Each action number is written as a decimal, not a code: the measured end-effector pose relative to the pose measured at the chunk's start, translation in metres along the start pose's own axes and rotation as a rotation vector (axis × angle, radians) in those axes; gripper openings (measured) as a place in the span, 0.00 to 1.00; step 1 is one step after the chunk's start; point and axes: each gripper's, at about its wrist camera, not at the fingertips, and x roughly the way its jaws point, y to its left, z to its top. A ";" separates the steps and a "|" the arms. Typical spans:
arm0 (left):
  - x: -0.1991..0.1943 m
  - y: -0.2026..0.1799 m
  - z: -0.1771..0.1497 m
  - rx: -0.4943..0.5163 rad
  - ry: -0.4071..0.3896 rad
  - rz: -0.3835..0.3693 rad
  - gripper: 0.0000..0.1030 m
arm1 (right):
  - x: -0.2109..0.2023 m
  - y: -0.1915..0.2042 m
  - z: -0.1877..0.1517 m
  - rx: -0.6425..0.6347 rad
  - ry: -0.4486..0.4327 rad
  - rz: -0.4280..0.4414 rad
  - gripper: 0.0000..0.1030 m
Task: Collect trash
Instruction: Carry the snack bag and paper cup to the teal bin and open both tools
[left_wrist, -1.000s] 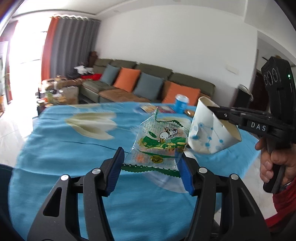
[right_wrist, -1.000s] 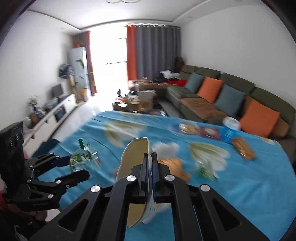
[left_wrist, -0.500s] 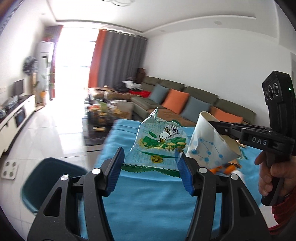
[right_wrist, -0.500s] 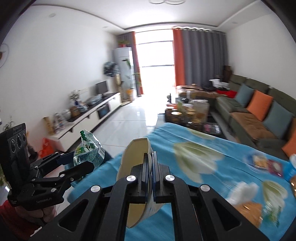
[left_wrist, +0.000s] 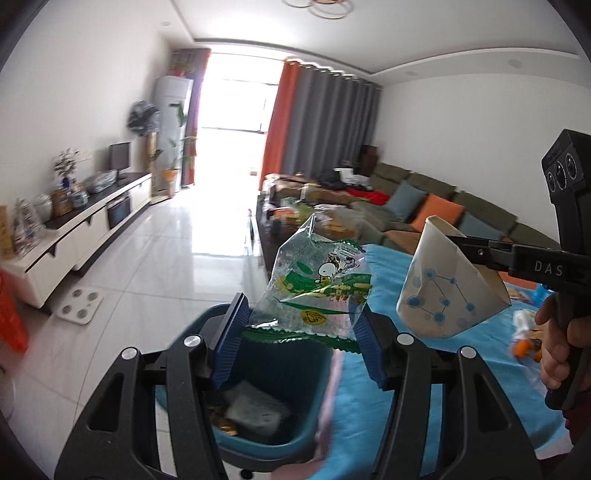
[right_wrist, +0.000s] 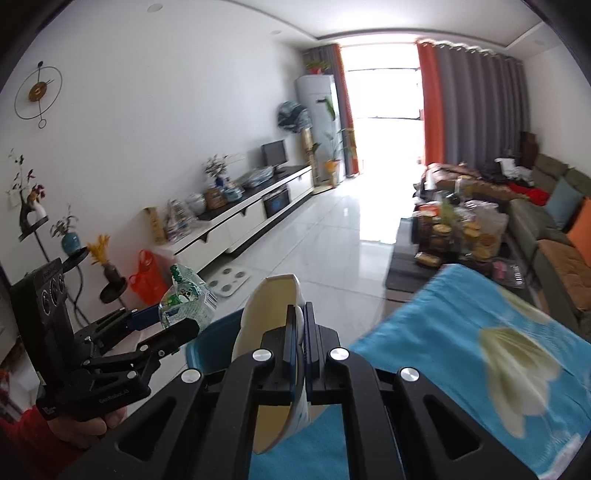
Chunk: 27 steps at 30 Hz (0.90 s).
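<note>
**Two catches, one bin: wrapper hangs over the drop point**

The left hand-held gripper (left_wrist: 299, 343) clamps a clear crinkled plastic snack wrapper with green print and a cartoon dog (left_wrist: 317, 291) between its blue pads, the wrapper standing upward and forward of the fingertips. Directly below and just ahead of that gripper sits the open teal plastic waste bin (left_wrist: 295, 373), papers and wrappers already at its bottom. To its right, the right hand-held gripper (right_wrist: 300, 332) is closed tight on the flattened wall of a white paper cup with a blue dot-and-line pattern (left_wrist: 443, 295), the cup's long axis tilted, mouth back toward the handle. That cup hangs over the edge of the bench under a turquoise floral cloth (left_wrist: 369, 406), beside the bin rather than above it. The left hand looks nearer the drop; the right appears to need a short carry leftward first.
</note>
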 end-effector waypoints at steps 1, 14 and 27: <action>0.001 0.008 -0.001 -0.004 0.007 0.013 0.54 | 0.010 0.003 0.002 0.003 0.017 0.019 0.02; 0.042 0.072 -0.043 -0.099 0.154 0.058 0.54 | 0.114 0.025 0.002 0.007 0.203 0.070 0.02; 0.132 0.073 -0.078 -0.119 0.301 0.083 0.56 | 0.187 0.033 -0.012 -0.024 0.370 -0.008 0.03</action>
